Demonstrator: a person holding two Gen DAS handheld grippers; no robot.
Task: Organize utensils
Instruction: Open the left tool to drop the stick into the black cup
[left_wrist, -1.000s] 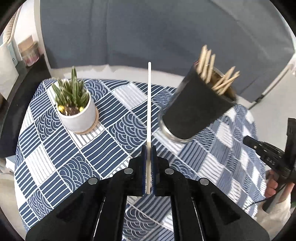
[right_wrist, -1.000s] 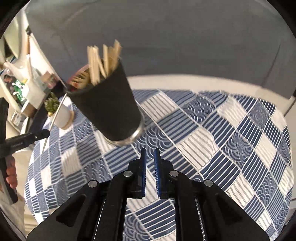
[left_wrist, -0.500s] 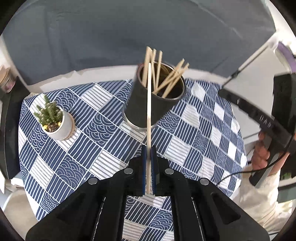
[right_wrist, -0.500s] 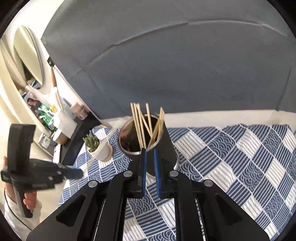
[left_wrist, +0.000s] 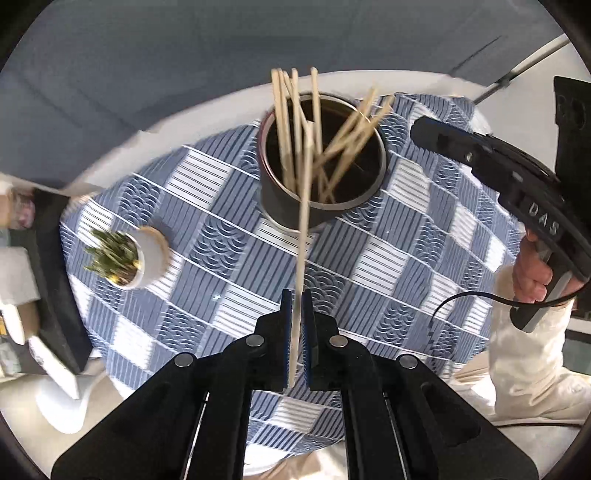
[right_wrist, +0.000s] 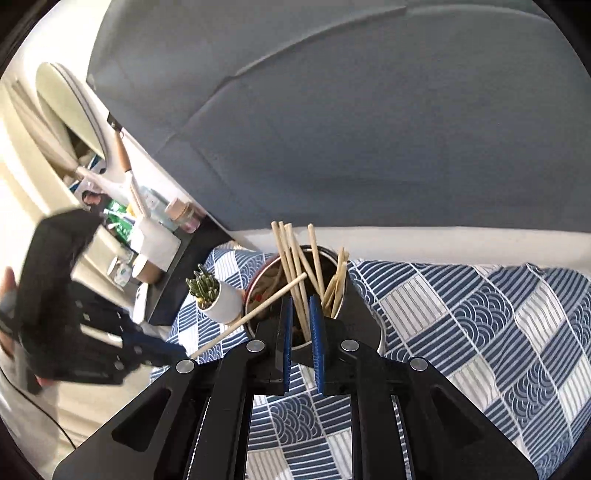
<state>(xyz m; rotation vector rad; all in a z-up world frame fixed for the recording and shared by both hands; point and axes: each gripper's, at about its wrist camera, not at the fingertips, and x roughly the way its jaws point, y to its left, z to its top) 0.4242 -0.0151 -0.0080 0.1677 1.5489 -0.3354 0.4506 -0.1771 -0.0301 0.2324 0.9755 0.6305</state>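
While the left gripper (left_wrist: 294, 325) clamps one chopstick (left_wrist: 301, 236) above the holder (left_wrist: 280, 201), the right gripper (right_wrist: 300, 325) stands nearly closed, empty.

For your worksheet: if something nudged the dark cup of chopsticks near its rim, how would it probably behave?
The dark cup stands tall on a soft patterned cloth, so a rim nudge might tip it. The chopsticks lean loosely, probably rattling and shifting. Its metal-looking base rim likely adds some steadiness.

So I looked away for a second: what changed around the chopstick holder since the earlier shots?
The left gripper carried its chopstick from beside the black holder until its tip hangs over the holder's mouth. The right gripper came up behind the holder, nothing between its pads. The left stays clamped on the chopstick; the plant pot has not moved.
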